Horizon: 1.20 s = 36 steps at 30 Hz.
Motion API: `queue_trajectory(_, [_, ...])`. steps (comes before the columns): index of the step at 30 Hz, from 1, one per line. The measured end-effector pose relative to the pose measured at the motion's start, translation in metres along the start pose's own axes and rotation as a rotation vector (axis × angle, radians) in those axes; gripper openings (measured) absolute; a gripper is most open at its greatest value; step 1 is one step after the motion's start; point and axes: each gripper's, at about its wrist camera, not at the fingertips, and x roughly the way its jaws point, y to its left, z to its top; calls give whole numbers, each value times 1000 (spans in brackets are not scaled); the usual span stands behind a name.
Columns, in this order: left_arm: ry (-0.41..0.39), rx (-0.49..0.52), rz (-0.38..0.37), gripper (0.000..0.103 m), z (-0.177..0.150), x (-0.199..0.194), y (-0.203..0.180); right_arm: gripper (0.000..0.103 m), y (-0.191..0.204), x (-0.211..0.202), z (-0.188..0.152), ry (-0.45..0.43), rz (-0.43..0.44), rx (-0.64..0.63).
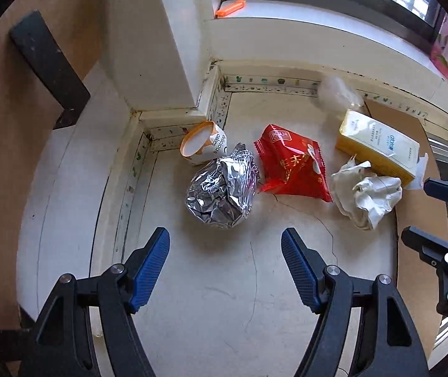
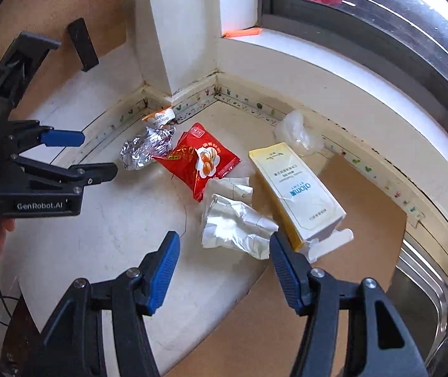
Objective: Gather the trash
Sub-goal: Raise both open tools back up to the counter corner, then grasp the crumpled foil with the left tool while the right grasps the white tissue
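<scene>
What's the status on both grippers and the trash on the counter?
Left gripper open, empty, above crumpled foil ball. Right gripper open, empty, at crumpled white paper. Red snack wrapper, yellow-white carton uncollected. Nothing blocking.

A crumpled ball of shiny silver foil (image 1: pixel 222 190) lies on the white counter. At its 11 o'clock, touching it, a small white and orange paper cup (image 1: pixel 203 143) lies on its side, its open mouth facing left. At the foil's 3 o'clock, a red snack bag (image 1: pixel 293 166) lies flat, touching it. Farther toward 3 o'clock sits a scrunched white paper (image 1: pixel 366 193). At the paper's 1 o'clock, a yellow and white box (image 1: pixel 379 146) lies flat, its end flap open. At the box's 11 o'clock sits a clear plastic bag (image 1: pixel 337 91), bunched up.
</scene>
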Motion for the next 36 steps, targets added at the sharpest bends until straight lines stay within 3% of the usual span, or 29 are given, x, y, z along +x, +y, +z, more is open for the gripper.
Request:
queue_trajectory(7, [35,-25,-26,72,17,36,4,60,-7,38,-4,50,56,-107])
queue_trajectory(13, [63,-48,-31,72,31,62,9,60,0,55,-1,54,-15,-199])
queue_trajectory(23, [92,-73,-62,72,45,96,10,60,1,76,8,2,-148,-199])
queue_trajectory(25, [101,-76,-64,69,45,101,8,52,-1,81,11,-9,-184,-195])
queue_trajectory(27, [87,-90,-75,69,44,102,9,36,-4,83,13,-18,-217,-191])
queue_trajectory(36, [58,-85,-126,68,12,86,5,32,-4,66,9,26,-83,-45])
